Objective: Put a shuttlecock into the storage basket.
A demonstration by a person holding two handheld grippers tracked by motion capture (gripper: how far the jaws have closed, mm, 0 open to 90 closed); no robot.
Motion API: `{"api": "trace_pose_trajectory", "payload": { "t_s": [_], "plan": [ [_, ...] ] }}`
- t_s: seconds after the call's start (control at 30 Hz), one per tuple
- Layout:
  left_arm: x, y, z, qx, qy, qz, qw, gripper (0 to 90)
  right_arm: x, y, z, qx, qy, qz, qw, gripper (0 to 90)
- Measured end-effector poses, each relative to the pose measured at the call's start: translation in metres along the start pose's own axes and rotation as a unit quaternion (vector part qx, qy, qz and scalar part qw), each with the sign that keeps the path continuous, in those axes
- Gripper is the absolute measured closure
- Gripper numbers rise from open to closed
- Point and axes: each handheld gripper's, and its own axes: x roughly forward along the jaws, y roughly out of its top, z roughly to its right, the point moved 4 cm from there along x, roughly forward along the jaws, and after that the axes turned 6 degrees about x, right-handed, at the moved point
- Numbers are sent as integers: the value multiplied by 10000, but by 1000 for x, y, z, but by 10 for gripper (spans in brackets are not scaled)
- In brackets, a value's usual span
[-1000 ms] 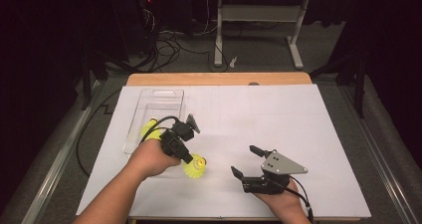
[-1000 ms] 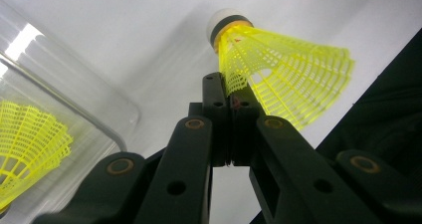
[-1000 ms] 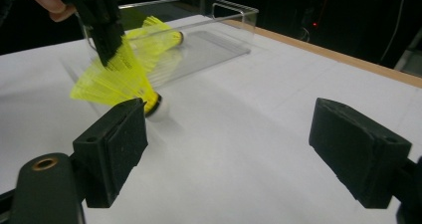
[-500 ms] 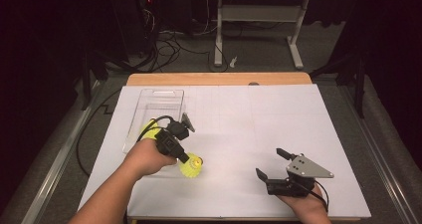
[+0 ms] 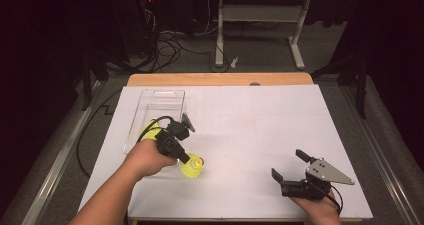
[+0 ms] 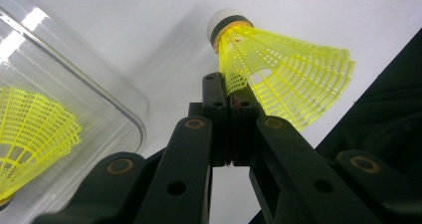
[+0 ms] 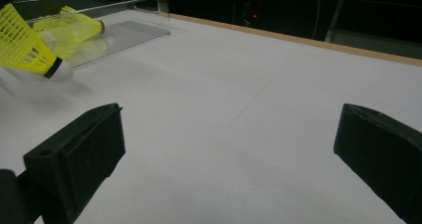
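The left gripper (image 5: 186,157) is clamped on the skirt of a yellow shuttlecock (image 6: 278,69), at the near left just right of the clear tray (image 5: 150,101), which holds another shuttlecock (image 6: 30,134). The right gripper (image 5: 290,166), near right, is wide apart over bare table (image 5: 260,115).

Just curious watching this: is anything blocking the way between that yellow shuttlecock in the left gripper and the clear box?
Nothing visible. The shuttlecock, pinched in the left gripper, sits just outside the clear box, whose top is open.
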Motion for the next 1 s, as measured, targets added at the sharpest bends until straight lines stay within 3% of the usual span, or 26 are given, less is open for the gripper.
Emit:
{"api": "trace_pose_trajectory", "payload": {
  "t_s": [0.4, 1.0],
  "plan": [
    [-4, 4, 1, -68, -63, 55, 9999, 890, 0, -4, 5, 67, -42, -65, 9999, 4],
    [-32, 23, 1, -139, -46, 178, 9997, 889, 0, -4, 4, 78, 17, -41, 10000, 4]
  ]
}}
